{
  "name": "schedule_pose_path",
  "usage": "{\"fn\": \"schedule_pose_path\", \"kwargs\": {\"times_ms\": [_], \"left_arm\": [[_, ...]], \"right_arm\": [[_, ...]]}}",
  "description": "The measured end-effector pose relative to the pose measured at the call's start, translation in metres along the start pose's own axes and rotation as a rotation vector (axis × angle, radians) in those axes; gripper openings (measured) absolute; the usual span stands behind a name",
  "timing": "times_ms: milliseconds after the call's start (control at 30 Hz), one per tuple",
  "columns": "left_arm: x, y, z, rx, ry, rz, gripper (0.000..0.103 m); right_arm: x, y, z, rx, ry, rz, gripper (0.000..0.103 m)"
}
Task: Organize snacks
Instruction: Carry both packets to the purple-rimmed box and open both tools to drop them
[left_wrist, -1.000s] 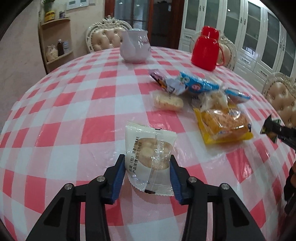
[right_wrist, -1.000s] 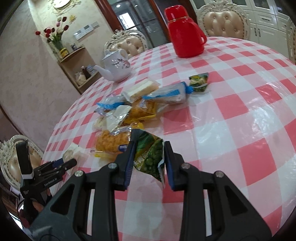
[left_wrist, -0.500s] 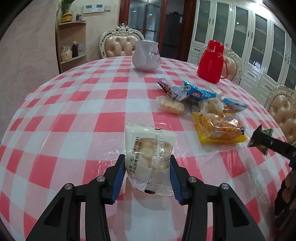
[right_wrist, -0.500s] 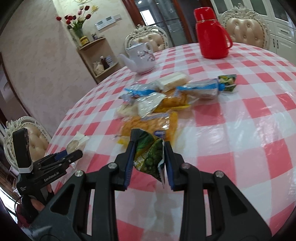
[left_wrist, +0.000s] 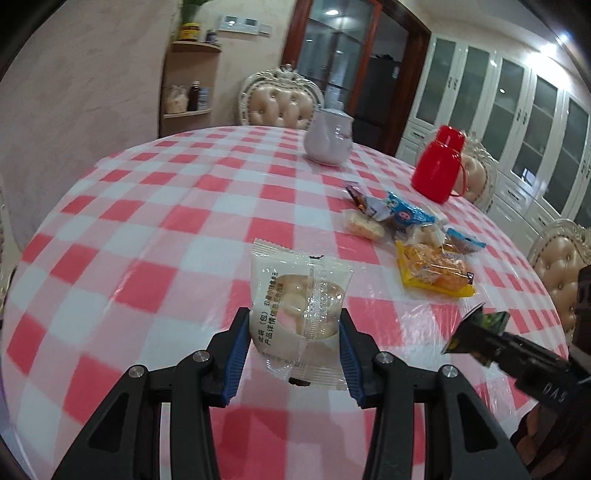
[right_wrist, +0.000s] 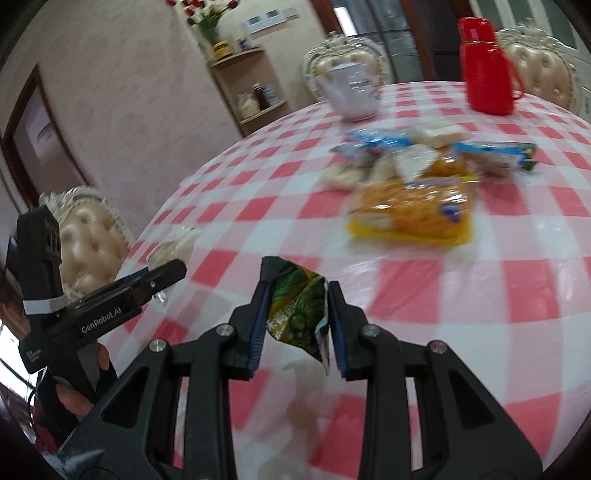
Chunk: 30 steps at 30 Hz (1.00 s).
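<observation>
In the left wrist view, the left gripper is squeezed onto a white snack packet, one blue pad on each side. The packet stands up tall, its long side pointing away from the camera toward the far side of the table. It is held above the red and white checked cloth. Farther off to the right lies a pile of snacks, with a yellow packet at its near end. A white teapot and a red jug stand past the pile. Low on the right, the right gripper pokes in, holding something green.

In the right wrist view, the right gripper is pinched shut on a green snack bag. The bag is crumpled and stands on end, its long side running up and away, above the table. The yellow packet lies sideways ahead, blurry, with the pile of snacks behind it. The left gripper is at the left with its white snack packet.
</observation>
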<state>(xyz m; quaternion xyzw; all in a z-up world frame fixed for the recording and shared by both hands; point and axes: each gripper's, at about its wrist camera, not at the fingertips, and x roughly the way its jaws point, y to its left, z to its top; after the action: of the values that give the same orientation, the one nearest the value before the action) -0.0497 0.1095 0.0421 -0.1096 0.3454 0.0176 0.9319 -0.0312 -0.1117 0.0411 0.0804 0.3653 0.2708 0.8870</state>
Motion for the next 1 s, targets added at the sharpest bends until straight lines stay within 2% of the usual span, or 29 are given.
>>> {"fn": "schedule_pose_path", "kwargs": {"times_ms": [200, 367, 700, 1000], "left_arm": [[-0.031, 0.038, -0.011, -0.056, -0.008, 0.078, 0.046], [-0.055, 0.076, -0.019, -0.128, -0.003, 0.108, 0.046], [-0.112, 0.139, -0.049, -0.206, -0.038, 0.212, 0.046], [-0.166, 0.219, -0.079, -0.319, -0.036, 0.415, 0.047]], "right_arm": [[0.018, 0.042, -0.015, -0.055, 0.056, 0.078, 0.035], [0.035, 0.082, -0.028, -0.103, 0.105, 0.163, 0.035], [0.055, 0.167, -0.058, -0.263, 0.177, 0.292, 0.035], [0.068, 0.238, -0.084, -0.38, 0.24, 0.416, 0.035]]}}
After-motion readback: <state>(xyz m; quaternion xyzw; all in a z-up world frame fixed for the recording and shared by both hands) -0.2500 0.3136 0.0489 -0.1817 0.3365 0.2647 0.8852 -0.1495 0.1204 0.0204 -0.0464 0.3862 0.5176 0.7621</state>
